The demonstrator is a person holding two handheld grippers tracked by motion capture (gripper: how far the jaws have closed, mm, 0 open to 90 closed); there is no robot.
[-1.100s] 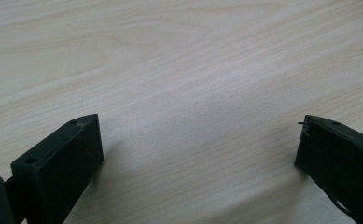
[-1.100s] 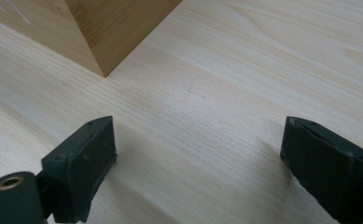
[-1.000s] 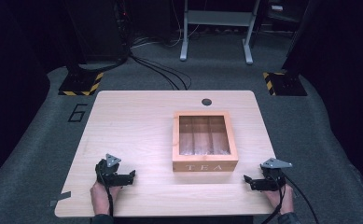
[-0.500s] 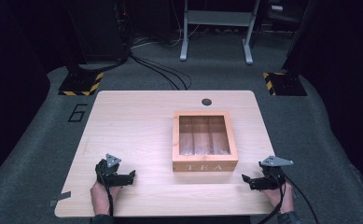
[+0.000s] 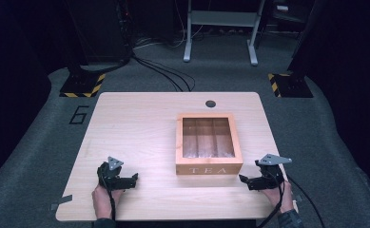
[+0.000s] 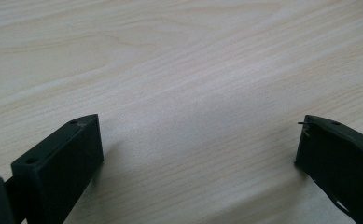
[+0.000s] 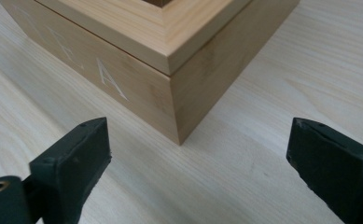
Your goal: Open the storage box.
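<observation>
Facing box (image 7: pixel 170 60) corner at frame centre, right gripper (image 7: pixel 198 154) wide open, empty; left gripper (image 6: pixel 198 154) likewise. Risk: jaw nudges box askew.

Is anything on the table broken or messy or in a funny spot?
Nothing stands out. The wooden tea box sits flat and square on the table, lid closed, with no cracks showing. The left gripper and right gripper are both open and holding nothing. The small dark round spot near the far edge looks like part of the tabletop.
</observation>
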